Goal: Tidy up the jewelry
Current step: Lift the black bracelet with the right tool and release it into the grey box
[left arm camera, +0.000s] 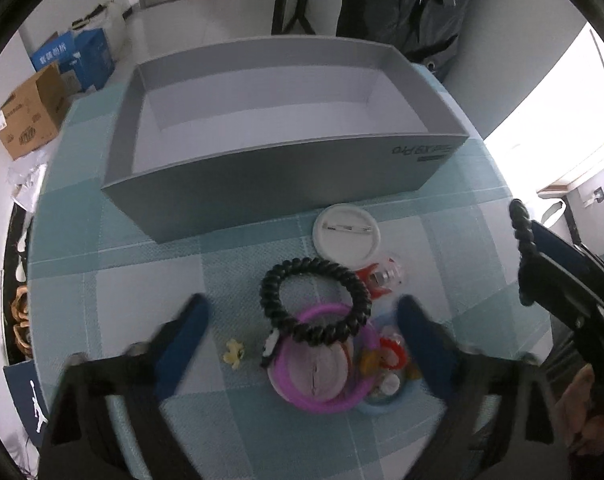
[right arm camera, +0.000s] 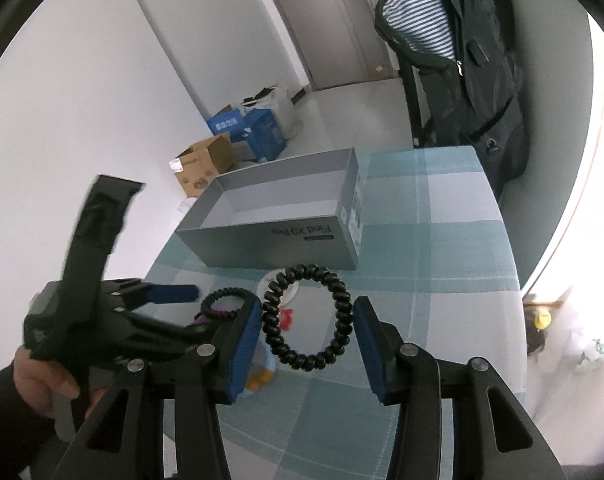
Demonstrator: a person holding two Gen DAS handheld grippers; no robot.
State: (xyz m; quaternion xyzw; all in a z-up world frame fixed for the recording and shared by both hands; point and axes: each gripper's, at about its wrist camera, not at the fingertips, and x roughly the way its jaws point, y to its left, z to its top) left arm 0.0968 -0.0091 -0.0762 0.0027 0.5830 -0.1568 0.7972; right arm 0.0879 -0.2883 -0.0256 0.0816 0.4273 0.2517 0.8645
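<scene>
Left tool [left arm camera: 302,344] wide apart, right tool [right arm camera: 308,340] spread, both low.

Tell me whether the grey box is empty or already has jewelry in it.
Empty. The grey box shows only bare pale floor in the left wrist view, and the visible part in the right wrist view looks bare too.

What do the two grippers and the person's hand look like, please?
Both the left gripper and right gripper have black angular frames with silver bolts and flat blue finger pads. A bare hand with a dark sleeve grips the left one's black handle.
</scene>
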